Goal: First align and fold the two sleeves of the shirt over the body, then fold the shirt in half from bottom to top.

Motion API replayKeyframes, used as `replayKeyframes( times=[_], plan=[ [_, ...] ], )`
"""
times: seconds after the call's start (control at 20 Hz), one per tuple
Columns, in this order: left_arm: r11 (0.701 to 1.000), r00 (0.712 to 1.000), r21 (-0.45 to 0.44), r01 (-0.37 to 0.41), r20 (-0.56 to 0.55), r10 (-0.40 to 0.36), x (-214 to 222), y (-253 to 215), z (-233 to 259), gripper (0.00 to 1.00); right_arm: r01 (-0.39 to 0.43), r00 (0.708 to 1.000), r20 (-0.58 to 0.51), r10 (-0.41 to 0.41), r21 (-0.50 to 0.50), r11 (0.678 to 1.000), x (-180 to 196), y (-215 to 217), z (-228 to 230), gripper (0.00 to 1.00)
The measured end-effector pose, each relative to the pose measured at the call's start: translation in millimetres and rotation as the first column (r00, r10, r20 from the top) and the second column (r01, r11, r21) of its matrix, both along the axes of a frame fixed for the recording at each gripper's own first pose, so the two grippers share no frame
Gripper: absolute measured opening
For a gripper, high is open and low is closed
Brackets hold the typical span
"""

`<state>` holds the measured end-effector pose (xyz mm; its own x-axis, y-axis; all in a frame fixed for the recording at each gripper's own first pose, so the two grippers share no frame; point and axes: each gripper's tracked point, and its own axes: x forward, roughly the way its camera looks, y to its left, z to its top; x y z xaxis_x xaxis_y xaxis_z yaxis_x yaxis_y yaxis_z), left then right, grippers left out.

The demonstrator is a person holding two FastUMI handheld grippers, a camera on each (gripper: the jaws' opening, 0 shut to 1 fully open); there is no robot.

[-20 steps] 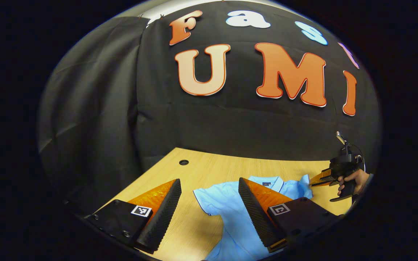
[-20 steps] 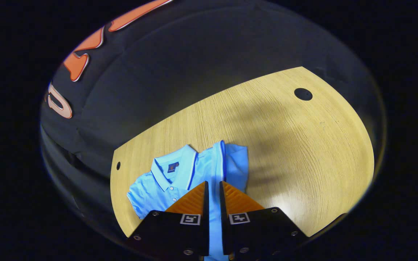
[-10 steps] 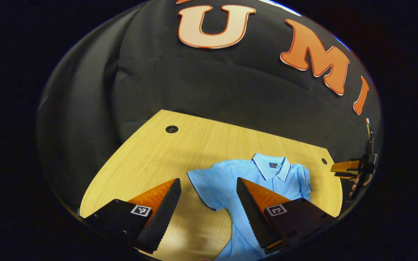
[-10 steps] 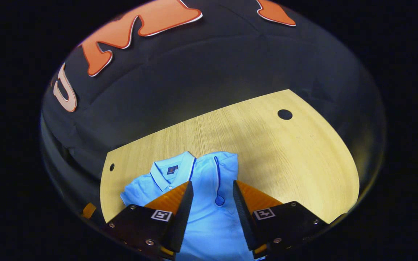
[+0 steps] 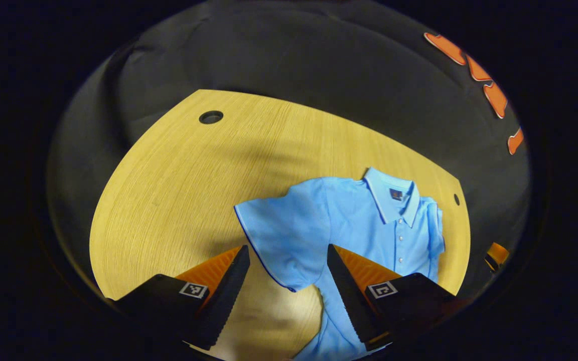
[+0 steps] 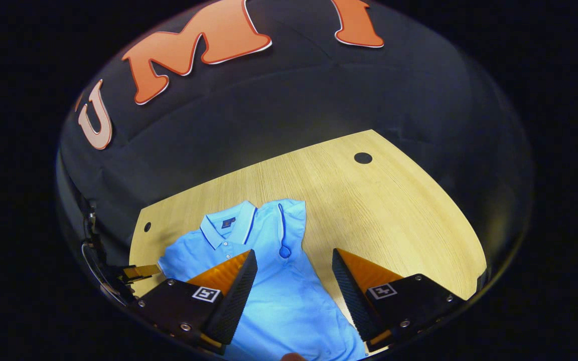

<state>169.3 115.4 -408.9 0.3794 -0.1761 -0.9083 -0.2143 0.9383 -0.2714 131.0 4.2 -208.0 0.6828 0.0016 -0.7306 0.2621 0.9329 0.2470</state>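
Shirt [image 5: 349, 225]: a light blue polo lying flat on the table [image 5: 178, 180], front side up, toward the table's near edge.
Collar [image 5: 392, 198]: folded down, pale-edged with a thin dark line; a small dark label shows inside the neck.
Placket: a row of small pale buttons runs down from the collar.
Left sleeve [image 5: 274, 240]: short, spread out flat to the side on the wood, its hem trimmed with a thin dark line.
Right sleeve [image 6: 289, 225]: folded in over the body, its dark-trimmed hem running down beside the collar and ending in a small loop.
Fabric: soft knit, mostly smooth, with gentle wrinkles near the lower body.
Table: pale wood with fine, straight grain and a rounded outline; a round dark hole [image 5: 211, 117] sits near each far corner.
Containers: the table bears just the shirt.
Left gripper [image 5: 288, 281]: fingers spread wide, holding nothing, poised above the spread sleeve's lower edge; whether it touches the cloth cannot be told. Its inner faces are ridged.
Right gripper [image 6: 294, 283]: fingers spread wide, holding nothing, above the shirt's body just below the folded sleeve.
Other gripper: in the right gripper view, the left one's tip [image 6: 138, 272] shows beside the shirt's far shoulder.
Wall: black cloth, creased and draped.
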Motion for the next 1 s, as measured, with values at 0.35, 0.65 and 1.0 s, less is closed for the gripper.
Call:
replayKeyframes(
  times=[0.35,0.65,1.0],
  plan=[
    [0.996,0.982,0.090,-0.006,-0.190,0.023,1.8,9.2,-41.7,0.94,-0.003,0.998,0.069,0.007,-0.063,0.998,-29.2,-16.4,15.3,0.96],
    [0.990,0.978,0.138,-0.007,-0.205,0.035,11.9,2.8,-49.7,0.50,0.019,0.998,0.068,-0.014,-0.065,0.998,-55.8,-33.0,10.1,0.97],
    [0.997,0.989,0.057,0.045,-0.145,-0.036,28.4,-24.7,-33.7,0.13,0.100,0.990,0.099,-0.095,-0.043,0.994,-78.3,-65.6,16.5,0.98]
  ],
)
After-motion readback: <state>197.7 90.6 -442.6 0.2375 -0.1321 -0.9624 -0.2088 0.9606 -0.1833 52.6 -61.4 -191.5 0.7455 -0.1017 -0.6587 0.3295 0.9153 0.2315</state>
